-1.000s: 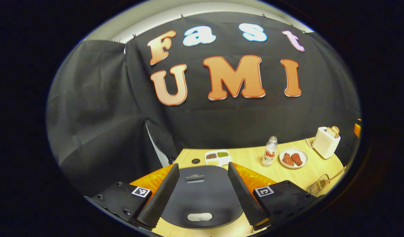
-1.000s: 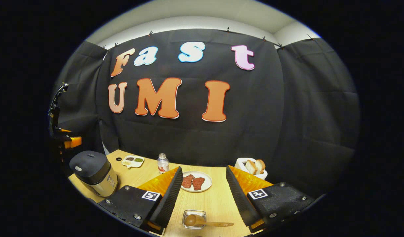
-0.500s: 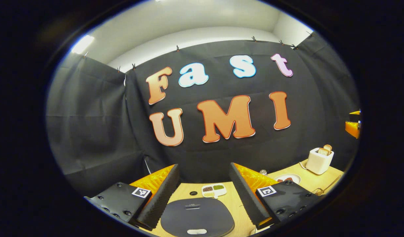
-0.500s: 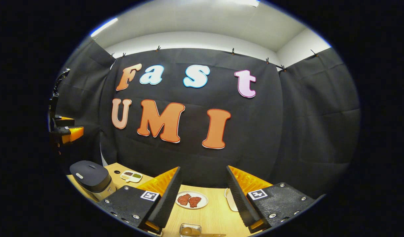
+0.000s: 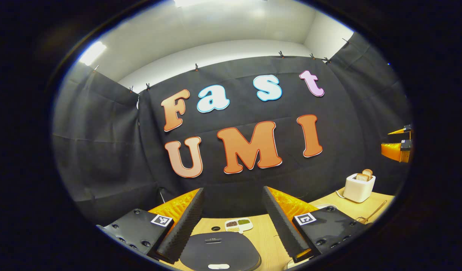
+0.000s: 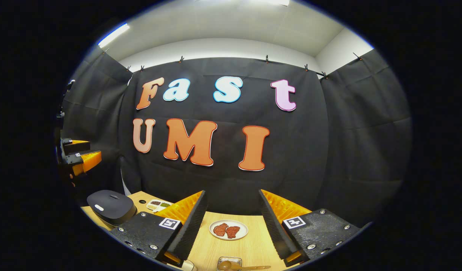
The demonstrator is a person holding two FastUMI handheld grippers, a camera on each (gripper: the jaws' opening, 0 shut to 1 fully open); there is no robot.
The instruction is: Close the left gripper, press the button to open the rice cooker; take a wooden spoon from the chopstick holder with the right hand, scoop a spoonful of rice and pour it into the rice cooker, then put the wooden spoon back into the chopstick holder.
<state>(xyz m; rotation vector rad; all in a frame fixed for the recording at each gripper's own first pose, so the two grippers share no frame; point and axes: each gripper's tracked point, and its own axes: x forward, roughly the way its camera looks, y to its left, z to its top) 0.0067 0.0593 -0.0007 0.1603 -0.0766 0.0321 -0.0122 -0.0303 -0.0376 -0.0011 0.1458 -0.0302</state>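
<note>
Both the left gripper (image 5: 231, 220) and right gripper (image 6: 231, 222) hang wide open above the table (image 6: 249, 246), rice cooker (image 5: 220, 256) lid closed.

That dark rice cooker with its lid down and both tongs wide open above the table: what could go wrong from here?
1. The left tongs are open over the dark rice cooker; if they stay spread, the fingers may straddle the pale oval button instead of pressing it.
2. The wooden spoon lies in a small clear holder at the table's near edge; the right tongs might tip it.
</note>
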